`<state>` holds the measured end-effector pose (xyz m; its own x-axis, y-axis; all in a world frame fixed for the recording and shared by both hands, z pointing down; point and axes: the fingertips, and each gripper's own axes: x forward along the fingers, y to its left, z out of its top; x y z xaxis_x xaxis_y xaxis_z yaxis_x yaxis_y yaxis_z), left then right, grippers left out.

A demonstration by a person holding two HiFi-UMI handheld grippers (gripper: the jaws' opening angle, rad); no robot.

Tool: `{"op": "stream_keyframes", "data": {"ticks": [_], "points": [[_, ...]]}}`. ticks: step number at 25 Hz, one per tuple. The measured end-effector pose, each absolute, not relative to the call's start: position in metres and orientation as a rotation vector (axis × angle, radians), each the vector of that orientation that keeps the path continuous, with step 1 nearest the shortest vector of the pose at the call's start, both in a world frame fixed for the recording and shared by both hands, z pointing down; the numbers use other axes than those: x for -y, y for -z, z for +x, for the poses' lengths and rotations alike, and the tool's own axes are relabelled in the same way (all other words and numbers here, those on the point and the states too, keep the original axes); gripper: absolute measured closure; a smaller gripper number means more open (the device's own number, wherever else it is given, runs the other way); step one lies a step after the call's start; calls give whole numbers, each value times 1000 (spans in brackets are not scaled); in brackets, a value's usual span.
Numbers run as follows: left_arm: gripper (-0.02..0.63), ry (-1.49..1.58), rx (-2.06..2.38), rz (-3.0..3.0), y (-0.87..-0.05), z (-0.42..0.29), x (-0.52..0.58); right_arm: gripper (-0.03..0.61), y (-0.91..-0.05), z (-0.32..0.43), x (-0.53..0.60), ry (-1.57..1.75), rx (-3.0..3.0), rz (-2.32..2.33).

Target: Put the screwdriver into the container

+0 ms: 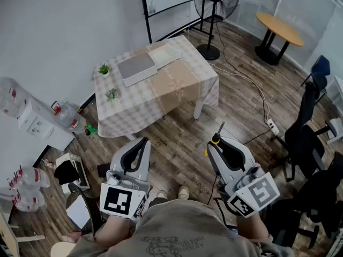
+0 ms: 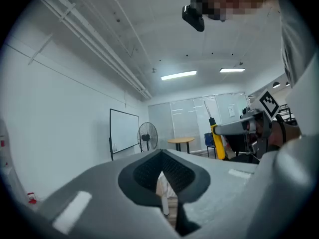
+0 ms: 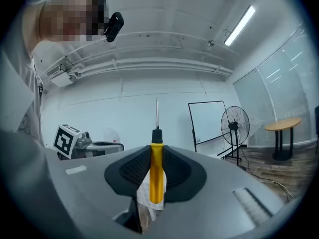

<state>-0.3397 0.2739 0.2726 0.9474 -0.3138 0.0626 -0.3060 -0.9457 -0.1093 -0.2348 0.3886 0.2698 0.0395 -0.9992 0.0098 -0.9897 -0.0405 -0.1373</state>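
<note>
A yellow-handled screwdriver [image 3: 156, 171] stands upright between the jaws of my right gripper [image 3: 154, 183], its metal shaft pointing up. In the head view the right gripper [image 1: 213, 145] is held close to the body, with the screwdriver [image 1: 216, 138] sticking out of its tip. My left gripper [image 1: 140, 142] is beside it at the left, jaws together with nothing between them [image 2: 162, 176]. The left gripper view also catches the screwdriver [image 2: 217, 141]. A flat grey box [image 1: 138, 67] lies on the checkered table [image 1: 161, 98], far ahead of both grippers.
Two small potted plants [image 1: 104, 69] [image 1: 112, 95] stand on the table's left side. A floor fan [image 1: 216, 4] and a round wooden table [image 1: 278, 28] are behind it. Office chairs [image 1: 313, 122] crowd the right, water bottles [image 1: 29, 178] the left. A power strip [image 1: 272, 126] and cable lie on the floor.
</note>
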Motion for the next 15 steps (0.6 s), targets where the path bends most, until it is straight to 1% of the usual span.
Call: {"op": "stream_keyframes", "data": {"ticks": [15], "points": [[614, 129, -456, -3026, -279, -319, -283, 478, -282, -216, -404, 215, -2074, -2194]]}}
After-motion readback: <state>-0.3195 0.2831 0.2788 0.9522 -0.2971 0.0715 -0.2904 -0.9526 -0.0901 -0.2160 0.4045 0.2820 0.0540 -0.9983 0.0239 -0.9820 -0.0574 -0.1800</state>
